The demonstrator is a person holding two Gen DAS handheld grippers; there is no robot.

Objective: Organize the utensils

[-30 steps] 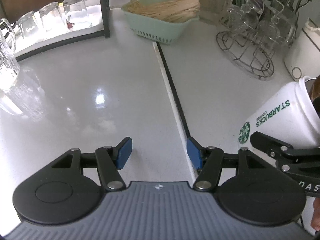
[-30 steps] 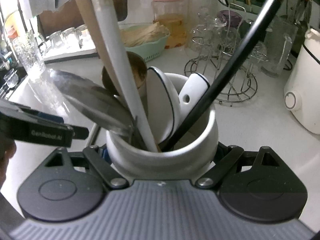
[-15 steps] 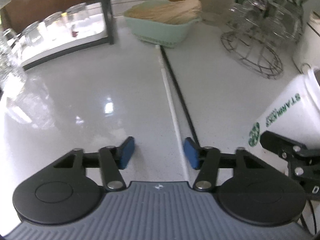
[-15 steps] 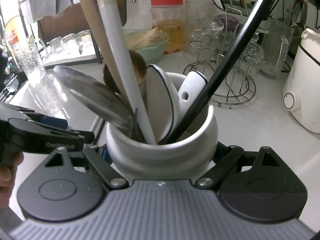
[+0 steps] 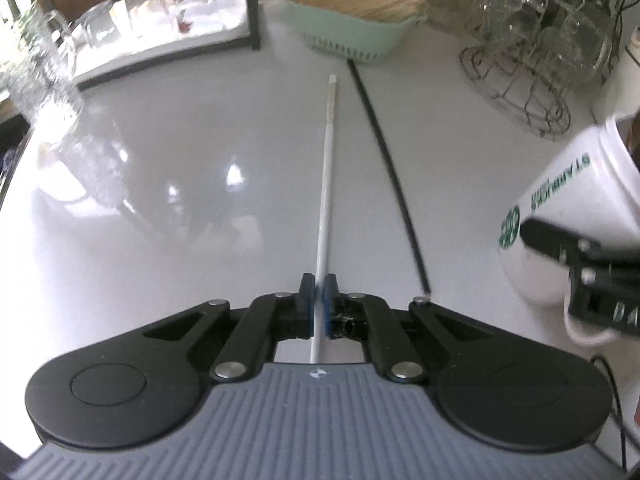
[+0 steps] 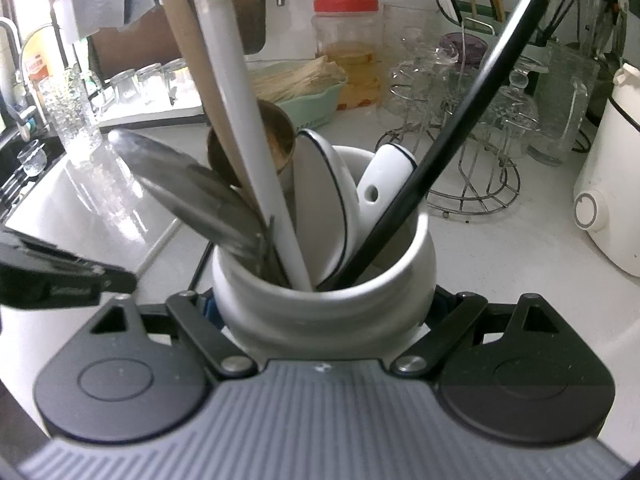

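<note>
Jaws of the left gripper (image 5: 319, 300) have just been closing and now pinch the white chopstick (image 5: 326, 168), which a second ago lay loose on the counter (image 5: 200, 200) between wide-apart blue pads. The chopstick runs straight ahead from the pads, its far tip pointing at the green basket (image 5: 352, 32); whether it has lifted off the counter I cannot tell. The black chopstick (image 5: 390, 164), formerly touching the white one, now lies apart to its right on the counter, its far end just short of the basket.

At the right edge, the mug (image 5: 576, 208) tilts as before, clamped by the right gripper (image 6: 324, 306), whose pads press on its sides low down. From the right wrist, the mug holds a steel spoon (image 6: 188, 196), a wooden spoon (image 6: 256, 140), two white spoons (image 6: 324, 200), a white chopstick and a black one. Contents and grip match the earlier frames. The wire rack (image 5: 532, 60) of glasses stands behind the mug.
</note>
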